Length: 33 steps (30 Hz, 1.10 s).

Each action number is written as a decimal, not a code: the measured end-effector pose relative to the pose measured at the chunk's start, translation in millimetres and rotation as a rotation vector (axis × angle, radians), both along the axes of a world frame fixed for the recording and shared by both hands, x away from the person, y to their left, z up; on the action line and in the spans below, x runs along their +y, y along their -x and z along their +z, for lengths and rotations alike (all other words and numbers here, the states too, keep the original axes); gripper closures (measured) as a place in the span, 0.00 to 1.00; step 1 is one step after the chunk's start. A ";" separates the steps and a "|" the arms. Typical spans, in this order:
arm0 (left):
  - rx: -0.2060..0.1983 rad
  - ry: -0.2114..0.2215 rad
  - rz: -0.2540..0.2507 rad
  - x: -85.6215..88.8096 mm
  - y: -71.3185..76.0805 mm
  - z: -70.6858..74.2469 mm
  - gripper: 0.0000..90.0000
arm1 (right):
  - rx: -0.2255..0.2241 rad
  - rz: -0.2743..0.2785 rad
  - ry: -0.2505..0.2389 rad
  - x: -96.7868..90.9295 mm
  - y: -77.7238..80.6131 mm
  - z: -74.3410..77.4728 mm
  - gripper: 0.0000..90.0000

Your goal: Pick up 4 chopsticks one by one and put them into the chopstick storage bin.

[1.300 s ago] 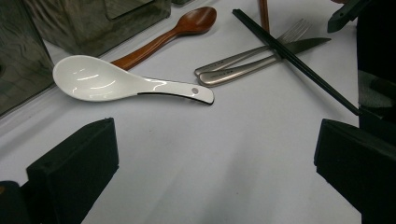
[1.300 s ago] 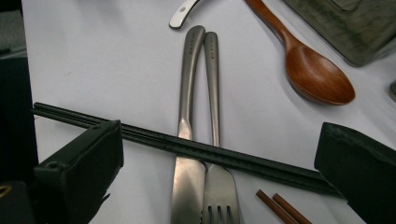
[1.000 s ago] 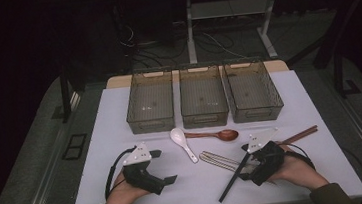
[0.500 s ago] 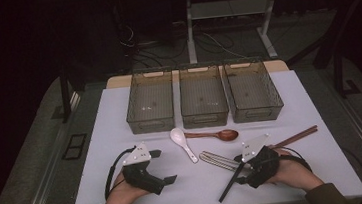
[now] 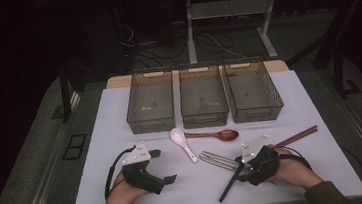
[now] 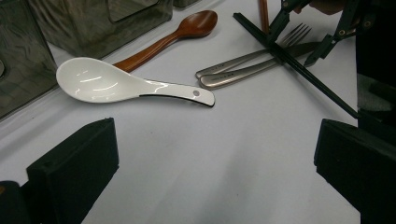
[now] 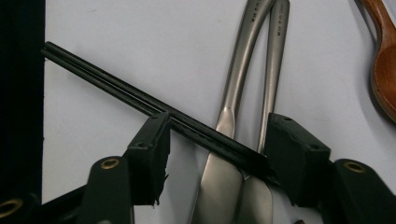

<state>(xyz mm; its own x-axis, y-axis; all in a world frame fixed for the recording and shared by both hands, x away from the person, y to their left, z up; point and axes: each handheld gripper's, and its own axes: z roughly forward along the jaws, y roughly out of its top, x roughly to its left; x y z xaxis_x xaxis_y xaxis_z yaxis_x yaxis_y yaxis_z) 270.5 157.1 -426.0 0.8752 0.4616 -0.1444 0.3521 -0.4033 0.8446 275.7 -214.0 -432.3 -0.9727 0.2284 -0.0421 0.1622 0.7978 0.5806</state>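
Note:
A pair of black chopsticks (image 5: 227,190) (image 7: 116,88) lies slanted across a metal knife and fork (image 5: 217,159) (image 7: 247,70) at the table's front right. My right gripper (image 5: 238,169) (image 7: 219,149) points down over that crossing. Its jaws have just been closing; the chopsticks and both metal handles are between them, and I see no firm squeeze. At the front left, my left gripper (image 5: 164,166) (image 6: 212,172) rests on the table, open wide with nothing between its jaws. Ahead of it lie a white ceramic spoon (image 5: 183,143) (image 6: 126,84) and a wooden spoon (image 5: 215,135) (image 6: 177,32).
Three see-through bins (image 5: 151,105) (image 5: 203,100) (image 5: 253,95) stand in a row at the back of the white table top (image 5: 120,118). Brown chopsticks (image 5: 297,135) lie at the right, beside my right hand.
The right gripper's jaws have drawn closer together over the black chopsticks and the cutlery. Both hands stay where they were, and the left gripper is unchanged.

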 end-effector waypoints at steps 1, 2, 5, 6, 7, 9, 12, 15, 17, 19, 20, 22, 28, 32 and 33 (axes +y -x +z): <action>0.001 0.001 0.001 0.0 0.0 0.0 0.00 | -0.002 0.004 0.000 -0.2 -1.1 -0.5 0.48; 0.000 0.002 0.001 0.0 0.1 0.0 0.00 | -0.001 0.005 0.000 -0.2 -1.6 -0.6 0.49; -0.001 0.000 0.001 0.2 -0.2 0.0 0.00 | -0.001 0.011 0.003 0.2 -2.5 -1.1 0.52; 0.000 0.000 0.001 0.2 -0.2 0.0 0.00 | 0.000 0.011 0.002 0.2 -2.7 -1.1 0.53; 0.000 0.002 0.001 0.0 0.0 -0.1 0.00 | -0.003 0.013 0.003 0.2 -3.2 -1.2 0.54; 0.000 0.003 0.002 0.0 0.2 -0.1 0.00 | -0.003 0.017 0.001 -0.1 -4.0 -1.3 0.56; -0.002 0.004 0.002 0.2 0.0 0.0 0.00 | 0.000 0.016 -0.002 -0.3 -5.3 -1.2 0.58; -0.001 0.004 0.002 0.1 -0.1 0.0 0.00 | -0.001 0.021 -0.003 0.1 -6.4 -1.1 0.59; 0.001 0.003 0.002 0.2 0.0 0.2 0.00 | 0.005 0.027 -0.004 0.3 -7.0 -1.1 0.59; 0.000 0.006 0.003 0.3 0.0 0.1 0.00 | 0.011 0.033 -0.006 0.8 -7.6 -1.5 0.60; 0.000 0.006 0.004 0.3 0.1 0.1 0.00 | 0.019 0.032 -0.003 1.4 -7.2 -1.7 0.60; 0.000 0.008 0.004 0.4 0.2 0.3 0.00 | 0.029 0.038 0.002 2.7 -6.1 -2.4 0.60; 0.000 0.010 0.004 0.4 0.3 0.3 0.00 | 0.022 0.044 0.007 3.4 -6.9 -3.8 0.64; 0.001 0.010 0.004 0.4 0.2 0.2 0.00 | 0.024 0.042 0.002 2.2 -7.6 -3.2 0.67; 0.001 0.010 0.004 0.4 0.2 0.2 0.00 | 0.025 0.043 -0.001 2.0 -7.6 -3.2 0.67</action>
<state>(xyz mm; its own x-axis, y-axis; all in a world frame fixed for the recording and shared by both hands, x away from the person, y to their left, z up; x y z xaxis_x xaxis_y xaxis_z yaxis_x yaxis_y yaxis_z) 270.3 157.5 -425.7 0.8732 0.4639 -0.1498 0.3545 -0.3934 0.8483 283.4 -211.9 -435.5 -0.9823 0.1868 -0.0173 0.1427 0.8039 0.5774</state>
